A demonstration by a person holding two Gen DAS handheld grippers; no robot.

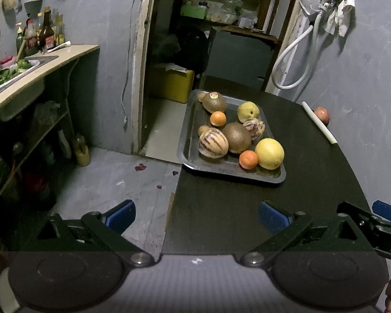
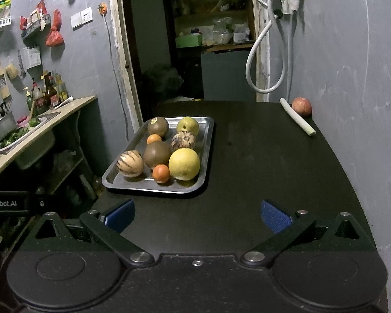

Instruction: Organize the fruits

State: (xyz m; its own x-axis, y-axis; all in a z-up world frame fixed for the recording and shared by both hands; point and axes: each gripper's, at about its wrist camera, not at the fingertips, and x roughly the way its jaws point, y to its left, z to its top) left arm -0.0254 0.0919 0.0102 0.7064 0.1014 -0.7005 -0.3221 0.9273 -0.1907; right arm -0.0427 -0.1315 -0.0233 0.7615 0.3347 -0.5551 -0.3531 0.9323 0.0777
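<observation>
Left wrist view: my left gripper (image 1: 196, 215) hangs with its blue pads (image 1: 121, 215) spread wide and nothing between them, over the near edge of the dark table (image 1: 234, 208). Beyond it sits the metal tray (image 1: 187, 133), my landmark, loaded with fruit. At the tray's far end lies a brown kiwi (image 1: 215, 101) with a red and yellow sticker whose print is too small to read. Just nearer than it is a small orange (image 1: 218, 118), and to that kiwi's right a yellow-green pear (image 1: 248, 111). A striped melon (image 1: 212, 143) touches a second kiwi (image 1: 237, 137) mid-tray, and a big yellow citrus (image 1: 269, 153) fills the near right corner beside another orange (image 1: 248, 159). Well right of the tray, by the wall, a red apple (image 1: 322, 114) lies against a pale stalk (image 1: 319, 122). On my right tool's arm at the frame edge I read only "DA"

Right wrist view: my right gripper (image 2: 198, 215) is likewise parted and empty, near side of the tray (image 2: 208, 151), apple (image 2: 301, 106) far right of it. On the left tool I read "enRobot.AI" (image 2: 2, 204)
</observation>
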